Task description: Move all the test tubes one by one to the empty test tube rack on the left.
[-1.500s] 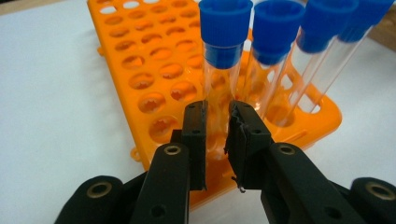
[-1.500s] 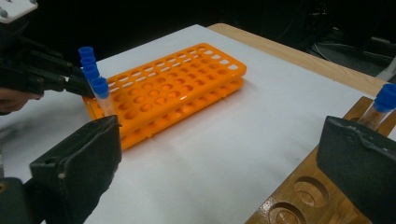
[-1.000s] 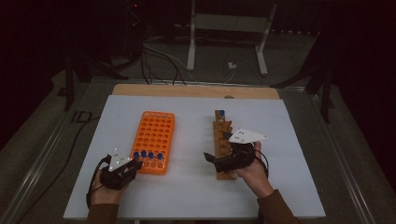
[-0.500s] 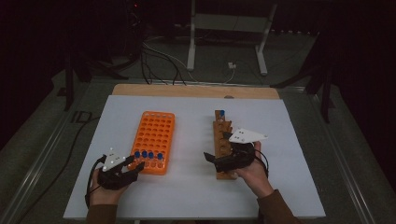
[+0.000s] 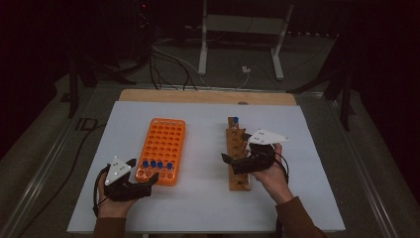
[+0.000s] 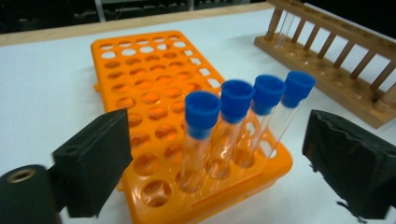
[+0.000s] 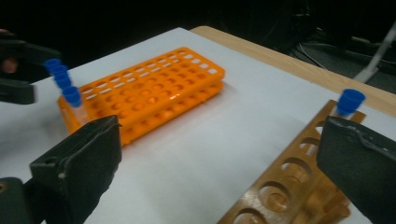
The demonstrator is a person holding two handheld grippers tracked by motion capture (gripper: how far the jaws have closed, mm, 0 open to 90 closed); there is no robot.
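Tubes [image 6: 236, 126] with blue caps stand in a row at the near end of the orange rack [image 5: 162, 150]. Just before them the left gripper [image 5: 143, 173] has just been opening, nothing between its jaws. Rightward, the right gripper [image 5: 233, 161] is spread over the wooden rack [image 5: 236, 148], gripping nothing.

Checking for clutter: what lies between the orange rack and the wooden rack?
Nothing: between the orange rack and the wooden rack the white table top is bare, as the high view shows.
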